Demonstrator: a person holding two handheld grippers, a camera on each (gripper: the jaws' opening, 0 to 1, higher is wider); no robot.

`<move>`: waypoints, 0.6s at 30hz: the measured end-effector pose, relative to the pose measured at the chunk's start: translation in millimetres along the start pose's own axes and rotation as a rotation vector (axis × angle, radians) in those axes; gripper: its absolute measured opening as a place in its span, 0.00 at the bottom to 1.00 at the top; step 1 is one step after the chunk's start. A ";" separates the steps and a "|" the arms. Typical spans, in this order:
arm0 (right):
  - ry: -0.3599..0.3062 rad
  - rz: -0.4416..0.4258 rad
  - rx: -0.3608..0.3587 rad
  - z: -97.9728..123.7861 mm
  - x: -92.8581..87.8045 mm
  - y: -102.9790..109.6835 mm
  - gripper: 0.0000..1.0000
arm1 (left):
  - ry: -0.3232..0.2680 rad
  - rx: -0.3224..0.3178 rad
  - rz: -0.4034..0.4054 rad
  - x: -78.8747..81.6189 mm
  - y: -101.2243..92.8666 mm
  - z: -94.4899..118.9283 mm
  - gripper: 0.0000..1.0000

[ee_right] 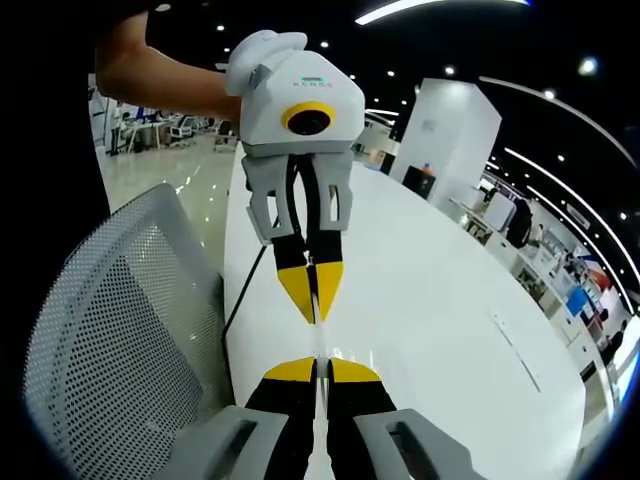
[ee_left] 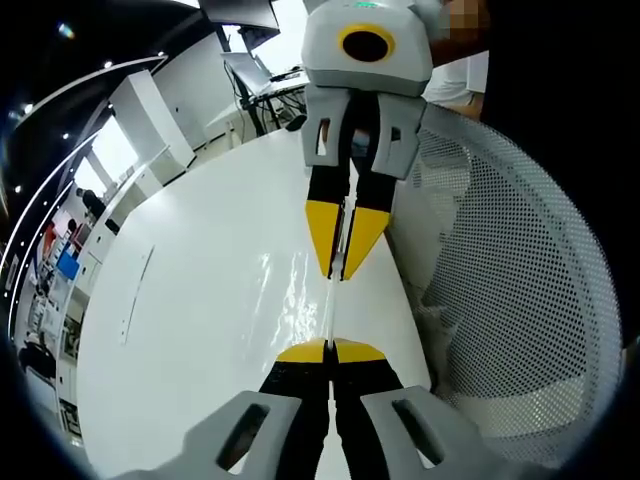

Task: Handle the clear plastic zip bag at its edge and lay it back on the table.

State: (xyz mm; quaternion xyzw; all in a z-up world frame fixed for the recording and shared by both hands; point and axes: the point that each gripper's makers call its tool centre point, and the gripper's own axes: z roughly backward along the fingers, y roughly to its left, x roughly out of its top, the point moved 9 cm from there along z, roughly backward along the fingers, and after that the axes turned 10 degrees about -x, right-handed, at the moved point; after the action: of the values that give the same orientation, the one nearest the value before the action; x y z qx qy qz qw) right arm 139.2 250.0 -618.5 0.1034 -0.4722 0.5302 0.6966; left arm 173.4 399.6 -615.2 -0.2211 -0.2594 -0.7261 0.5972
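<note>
The clear plastic zip bag [ee_left: 331, 312] is stretched edge-on between the two grippers, just above the white table [ee_left: 200, 280]. In the left gripper view, my left gripper [ee_left: 330, 346] is shut on the bag's near edge. The right gripper [ee_left: 340, 272] comes down from the top, its yellow tips pinched on the far edge. In the right gripper view, my right gripper [ee_right: 318, 366] is shut on the bag [ee_right: 318, 343], and the left gripper [ee_right: 312, 312] faces it from above, also closed. The film shows only as a thin glossy strip.
A grey mesh chair back [ee_left: 520, 280] stands close beside the table's edge, also seen as the chair [ee_right: 110, 320]. A black cable [ee_right: 245, 285] hangs down there. A person's arm [ee_right: 150, 75] holds the left gripper. The white tabletop [ee_right: 430, 300] stretches far away, with office desks beyond.
</note>
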 end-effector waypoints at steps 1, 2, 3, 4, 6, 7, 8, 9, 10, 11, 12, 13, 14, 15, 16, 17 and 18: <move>0.000 0.000 0.000 0.0 -0.2 0.0 0.00 | 0.000 0.000 0.001 -0.1 0.2 0.0 0.00; 0.001 0.000 0.001 0.1 -0.3 0.1 0.00 | 0.000 0.000 0.002 -0.3 0.2 0.0 0.00; 0.001 0.000 0.002 0.0 -0.4 -0.1 0.00 | 0.001 -0.001 0.002 -0.5 0.4 0.1 0.00; 0.001 0.000 0.002 0.0 -0.4 -0.3 0.00 | 0.000 0.000 0.004 -0.6 0.6 0.2 0.00; 0.000 0.000 0.004 -0.2 -0.5 -1.0 0.00 | -0.001 0.001 0.006 -0.5 0.7 0.4 0.00; 0.000 0.000 0.005 -0.4 -0.5 -1.4 0.00 | -0.001 0.002 0.007 -0.5 0.6 0.5 0.00; 0.000 0.000 0.005 -0.5 -0.4 -1.6 0.00 | -0.002 0.003 0.008 -0.5 0.6 0.6 0.00; -0.001 0.001 0.006 -0.6 -0.3 -1.7 0.00 | -0.002 0.003 0.009 -0.4 0.4 0.7 0.00; -0.001 0.002 0.006 -0.6 -0.2 -1.7 0.00 | -0.003 0.005 0.011 -0.4 0.3 0.8 0.00; -0.001 0.002 0.007 -0.7 -0.2 -1.6 0.00 | -0.003 0.005 0.012 -0.4 0.2 0.8 0.00; -0.001 0.003 0.007 -0.7 -0.2 -1.5 0.00 | -0.003 0.005 0.013 -0.6 0.0 0.7 0.00; -0.001 0.003 0.008 -0.8 -0.3 -1.5 0.00 | -0.003 0.005 0.014 -0.9 -0.2 0.7 0.00; -0.001 0.003 0.008 -0.8 -0.4 -1.5 0.00 | -0.003 0.006 0.014 -0.9 -0.2 0.7 0.00; -0.002 0.003 0.008 -0.7 -0.4 -1.5 0.00 | -0.004 0.006 0.016 -1.0 -0.4 0.9 0.00; -0.002 0.002 0.008 -0.6 -0.5 -1.5 0.00 | -0.005 0.007 0.018 -1.1 -0.5 1.0 0.00; -0.002 0.002 0.009 -0.5 -0.6 -1.6 0.00 | -0.005 0.007 0.019 -1.6 -0.4 1.0 0.00; -0.001 0.003 0.009 -0.4 -0.8 -1.6 0.00 | -0.004 0.007 0.019 -1.9 -0.3 1.0 0.00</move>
State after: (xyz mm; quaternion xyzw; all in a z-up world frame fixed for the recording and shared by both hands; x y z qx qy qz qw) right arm 140.8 249.1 -618.8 0.1063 -0.4702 0.5332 0.6952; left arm 173.4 401.7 -615.6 -0.2230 -0.2612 -0.7191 0.6042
